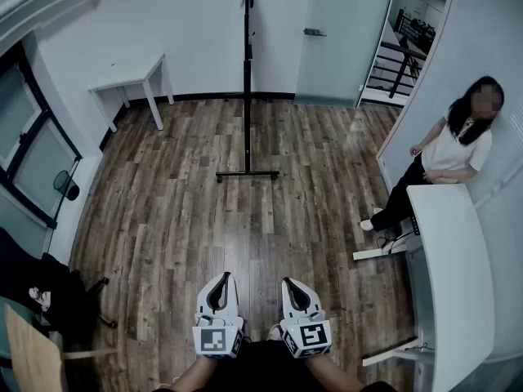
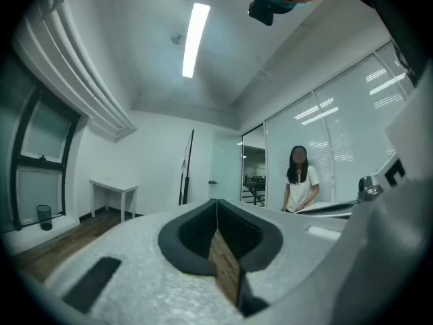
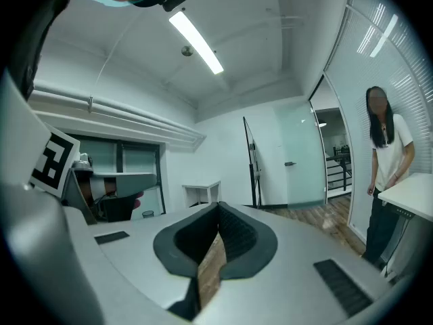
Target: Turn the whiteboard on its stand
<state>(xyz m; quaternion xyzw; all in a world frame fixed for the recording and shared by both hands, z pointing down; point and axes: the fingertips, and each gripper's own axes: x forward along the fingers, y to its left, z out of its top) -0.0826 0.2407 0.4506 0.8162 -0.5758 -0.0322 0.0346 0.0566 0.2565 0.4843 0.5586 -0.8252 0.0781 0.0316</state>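
Note:
The whiteboard [image 1: 247, 55] stands edge-on to me across the room, a thin black upright on a black floor stand [image 1: 247, 172]. It also shows as a dark slanted line in the left gripper view [image 2: 186, 168] and in the right gripper view [image 3: 250, 161]. My left gripper [image 1: 219, 281] and right gripper [image 1: 294, 284] are side by side near my body, far short of the board. In each gripper view the two jaws meet at their tips, left gripper [image 2: 216, 202] and right gripper [image 3: 218, 206], with nothing held between them.
A small white table [image 1: 131, 80] stands against the far left wall and a glass door [image 1: 339, 35] is at the far right. A person [image 1: 458, 149] leans by a long white desk [image 1: 453, 276] on the right. A chair [image 1: 33, 349] sits at lower left.

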